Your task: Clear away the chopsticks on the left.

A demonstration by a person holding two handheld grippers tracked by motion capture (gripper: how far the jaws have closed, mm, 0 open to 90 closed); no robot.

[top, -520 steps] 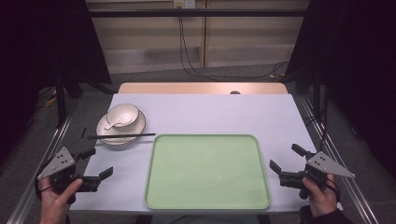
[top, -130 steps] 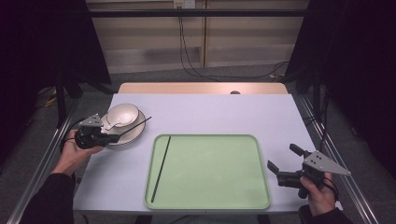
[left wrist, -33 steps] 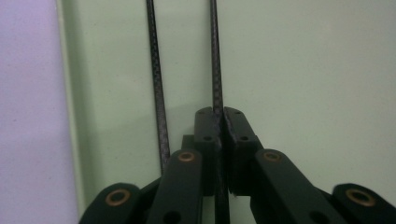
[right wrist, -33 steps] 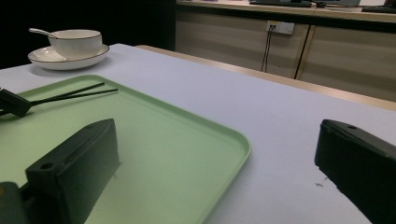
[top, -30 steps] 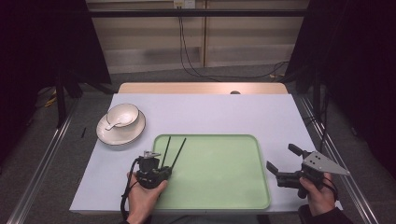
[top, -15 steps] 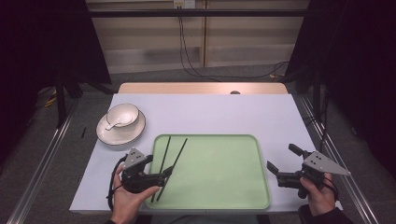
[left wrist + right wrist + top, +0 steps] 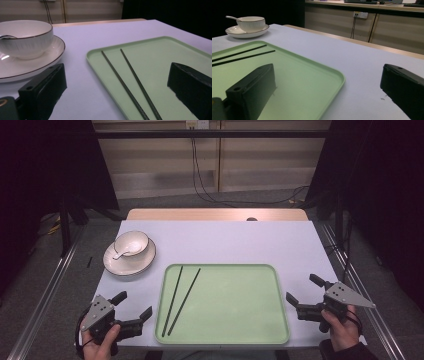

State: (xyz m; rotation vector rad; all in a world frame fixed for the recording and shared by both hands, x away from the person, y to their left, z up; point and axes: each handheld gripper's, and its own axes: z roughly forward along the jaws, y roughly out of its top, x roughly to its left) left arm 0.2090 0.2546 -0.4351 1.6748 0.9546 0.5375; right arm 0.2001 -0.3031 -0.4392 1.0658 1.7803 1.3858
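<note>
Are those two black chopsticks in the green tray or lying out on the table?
In the tray: both chopsticks lie flat inside the green tray, along its left side.

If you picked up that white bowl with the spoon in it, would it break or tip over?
The bowl looks like thin glazed china, so it is probably slippery and could crack if dropped. The spoon leans loose over its rim and may slide or rattle. It sits on a plate, so a push might make it skid.

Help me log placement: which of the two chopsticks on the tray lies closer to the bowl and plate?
The left chopstick, lying nearer the green tray's left rim; the other chopstick angles rightward at its top.
</note>
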